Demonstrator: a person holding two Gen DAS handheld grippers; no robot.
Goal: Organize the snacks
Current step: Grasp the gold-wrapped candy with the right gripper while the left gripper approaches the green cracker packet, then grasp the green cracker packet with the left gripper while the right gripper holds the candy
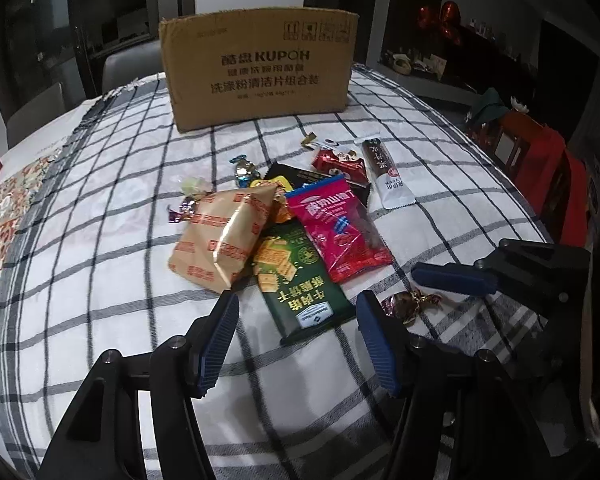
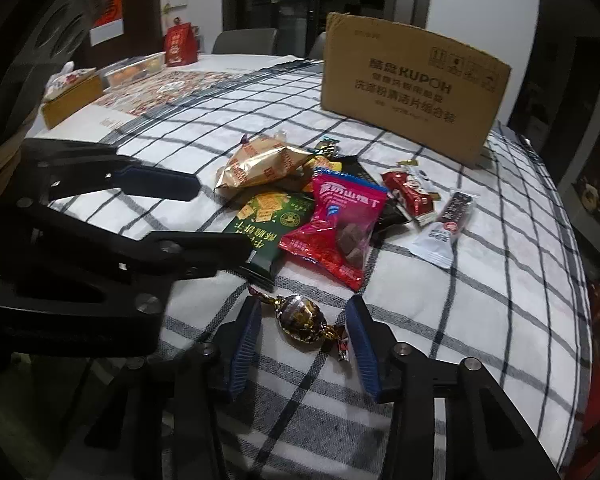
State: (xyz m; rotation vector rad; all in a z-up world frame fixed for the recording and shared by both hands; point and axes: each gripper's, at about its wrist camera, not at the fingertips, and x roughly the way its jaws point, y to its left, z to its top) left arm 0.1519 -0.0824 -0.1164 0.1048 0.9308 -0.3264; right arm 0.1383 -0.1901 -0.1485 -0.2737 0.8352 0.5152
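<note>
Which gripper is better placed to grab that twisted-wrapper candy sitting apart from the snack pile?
Right. The right gripper is open with the candy already between its fingers; the left gripper faces the green cracker packet instead.

A loose heap of snack packets (image 1: 300, 236) lies before the upright cardboard box (image 1: 260, 68), one foil-wrapped candy (image 2: 302, 318) lying apart, nearer.

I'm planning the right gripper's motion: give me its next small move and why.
Probably close the right gripper on the foil-wrapped candy: the candy lies on the checked cloth between the open fingers, apart from the snack pile, and nothing is gripped yet.
</note>
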